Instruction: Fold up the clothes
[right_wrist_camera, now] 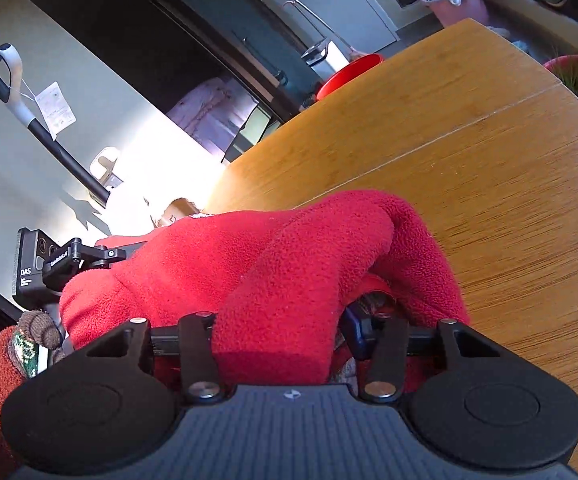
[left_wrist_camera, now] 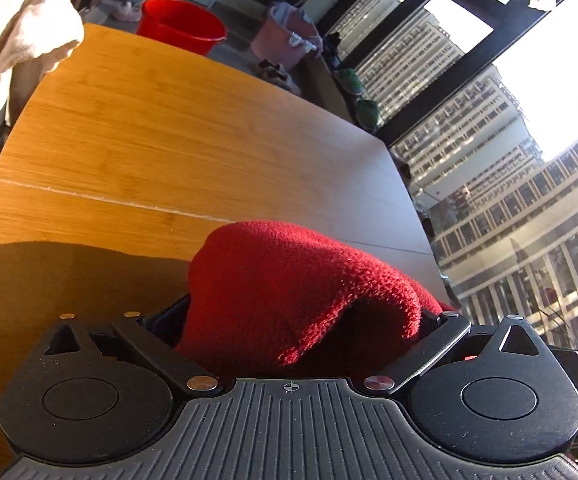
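Closest to the left wrist camera, the left gripper (left_wrist_camera: 301, 320) pinches a bunched fold of a red fleece garment (left_wrist_camera: 289, 288), the fabric mounded up between its black fingers and hiding their tips. Closest to the right wrist camera, the right gripper (right_wrist_camera: 289, 328) is likewise clamped on the same red fleece garment (right_wrist_camera: 273, 264), which drapes over and past its fingers. In that view the other gripper body (right_wrist_camera: 49, 268) shows to the left of the garment, with a gloved hand (right_wrist_camera: 29, 340) below it, so the fleece appears stretched between the two tools. Beyond the garment lies a wooden table (left_wrist_camera: 149, 140) with a seam line across it; the fleece seems lifted above or just at its near edge, though contact with the surface cannot be told. Past the far edge of the table stand a red bucket (left_wrist_camera: 181, 24) and a pinkish basket (left_wrist_camera: 285, 36), and a pale cloth (left_wrist_camera: 13, 28) hangs beyond the table's left corner. To do this step well, it seems wise to keep both pinches firm, pull the fleece taut and level, and lay it flat on the table before creasing, since thick pile may slip or bunch
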A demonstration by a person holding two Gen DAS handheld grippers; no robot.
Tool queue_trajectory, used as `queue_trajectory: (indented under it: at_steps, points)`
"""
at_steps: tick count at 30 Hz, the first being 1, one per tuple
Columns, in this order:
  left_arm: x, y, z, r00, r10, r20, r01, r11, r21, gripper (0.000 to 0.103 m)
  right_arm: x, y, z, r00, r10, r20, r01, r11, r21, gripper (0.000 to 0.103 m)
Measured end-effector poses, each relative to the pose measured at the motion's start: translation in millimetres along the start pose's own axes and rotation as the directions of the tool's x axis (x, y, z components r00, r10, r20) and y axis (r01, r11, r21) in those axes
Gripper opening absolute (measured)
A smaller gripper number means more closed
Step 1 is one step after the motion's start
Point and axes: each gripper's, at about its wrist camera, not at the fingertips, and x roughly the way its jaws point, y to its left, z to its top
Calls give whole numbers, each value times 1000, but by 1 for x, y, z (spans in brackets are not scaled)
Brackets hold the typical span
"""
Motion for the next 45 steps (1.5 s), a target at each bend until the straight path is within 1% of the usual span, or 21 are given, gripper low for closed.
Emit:
queue_trajectory:
  at_steps: [4,6,8,11,12,13,14,18,21,23,25,30,32,33,34,36,38,39,40,43,45]
  points:
    - [12,14,0,996,-73,54,76,996,-51,102,14,12,9,999,-23,31,26,997,-72,48]
    - [12,18,6,993,-85,82,90,994,-59,96,23,26,16,997,-58,44,64,987,-148,47]
    - [10,21,15,989,-96,108,103,993,-58,85,32,32,23,996,-69,54,77,982,-172,46]
    - [5,18,26,984,-103,148,109,993,-34,77,43,41,31,993,-82,87,100,968,-228,45]
    - [3,16,30,980,-109,164,113,993,-18,74,46,47,34,990,-89,108,115,958,-262,44]
    - [-1,12,35,975,-122,184,124,992,2,64,49,53,38,988,-92,126,126,947,-296,43]
    - [-4,7,39,969,-138,204,136,990,24,64,52,60,42,986,-89,143,132,934,-331,43]
    - [-21,-18,54,947,-131,293,94,986,136,64,56,84,58,971,-63,230,165,873,-458,43]
    - [-36,-28,49,922,-173,346,111,975,191,63,52,97,60,951,-36,307,206,815,-541,42]
    - [-38,-28,41,915,-189,357,121,971,205,62,50,98,58,943,-17,332,217,788,-576,42]
    - [-37,-25,32,914,-194,357,125,970,206,62,50,96,54,941,-11,339,223,773,-594,42]
    - [-19,4,-1,944,-152,294,122,985,118,64,65,84,29,958,-94,270,248,745,-620,43]
    - [-15,16,-9,946,-162,280,146,986,77,65,68,79,21,962,-115,250,248,755,-607,43]
    - [-17,19,-9,943,-172,284,161,985,62,66,66,76,21,965,-112,239,235,776,-586,43]
    - [-19,20,-7,940,-176,291,168,984,53,67,65,73,21,968,-109,227,222,796,-563,43]
    - [-28,23,6,930,-189,315,193,981,18,67,61,71,21,970,-112,216,214,814,-541,43]
    - [-35,25,19,921,-211,327,229,973,-15,85,58,70,18,971,-115,211,214,812,-543,43]
    - [-35,26,25,921,-223,320,245,969,-29,89,57,70,15,971,-117,210,216,807,-549,43]
    - [-34,26,31,921,-234,313,260,965,-42,94,56,70,12,971,-119,209,218,803,-555,43]
    - [-29,24,43,933,-209,294,241,968,-76,95,53,67,9,972,-122,200,214,808,-549,43]
    - [-30,25,43,940,-213,268,241,967,-78,96,49,63,10,974,-118,191,203,826,-526,43]
